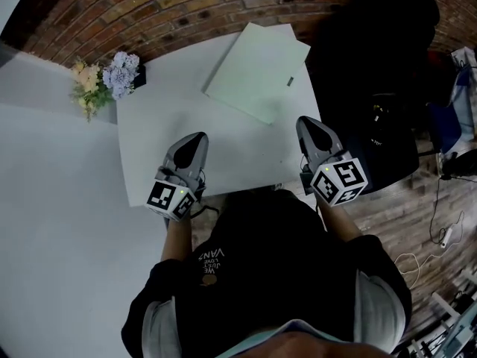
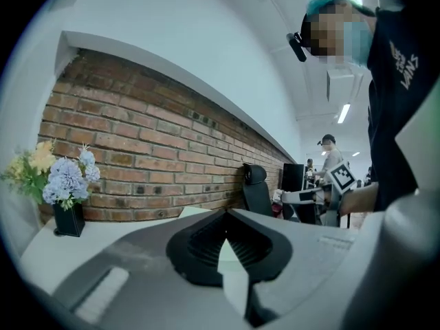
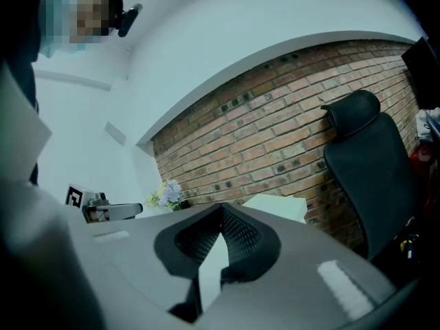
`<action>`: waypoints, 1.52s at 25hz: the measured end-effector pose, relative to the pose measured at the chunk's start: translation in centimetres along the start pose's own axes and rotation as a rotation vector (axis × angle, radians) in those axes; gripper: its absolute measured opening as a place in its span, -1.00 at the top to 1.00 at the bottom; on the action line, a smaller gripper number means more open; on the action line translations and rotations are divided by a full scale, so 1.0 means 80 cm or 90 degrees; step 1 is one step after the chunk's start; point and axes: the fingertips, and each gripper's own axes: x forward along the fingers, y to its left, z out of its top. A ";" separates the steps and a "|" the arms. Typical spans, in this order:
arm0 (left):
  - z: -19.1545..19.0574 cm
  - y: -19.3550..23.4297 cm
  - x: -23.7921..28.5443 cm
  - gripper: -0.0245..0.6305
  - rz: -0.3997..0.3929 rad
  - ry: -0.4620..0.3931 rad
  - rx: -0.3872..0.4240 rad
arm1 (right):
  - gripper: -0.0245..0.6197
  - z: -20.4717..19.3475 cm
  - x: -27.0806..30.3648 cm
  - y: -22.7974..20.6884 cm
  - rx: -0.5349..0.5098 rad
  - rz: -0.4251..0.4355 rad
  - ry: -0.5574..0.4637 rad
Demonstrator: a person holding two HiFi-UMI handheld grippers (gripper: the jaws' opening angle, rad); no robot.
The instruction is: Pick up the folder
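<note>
The left hand-held gripper [image 1: 197, 139] and right hand-held gripper [image 1: 308, 123] are being held closed and empty over the surface's [image 1: 164, 118] near edge. The folder [image 1: 257, 71] is lying well apart at the far right corner, apparently overhanging, probably for easier grasping.

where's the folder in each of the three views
Head view: the folder lies on the table's far right corner, top centre of the picture.
Left gripper view: only its pale edge shows, low and just left of centre.
Right gripper view: a pale slab right of centre, left of the black chair.
Shared landmark: the flowers at the brick wall.
</note>
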 end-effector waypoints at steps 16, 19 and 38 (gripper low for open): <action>0.040 0.082 0.042 0.93 -0.080 0.023 0.025 | 0.93 -0.003 0.027 -0.006 0.032 -0.110 -0.038; 0.044 0.093 0.049 0.93 -0.102 0.030 0.033 | 0.93 -0.008 0.028 -0.003 0.038 -0.130 -0.045; 0.031 0.128 0.143 0.93 -0.234 0.138 0.101 | 0.93 -0.040 0.052 -0.027 0.066 -0.230 -0.059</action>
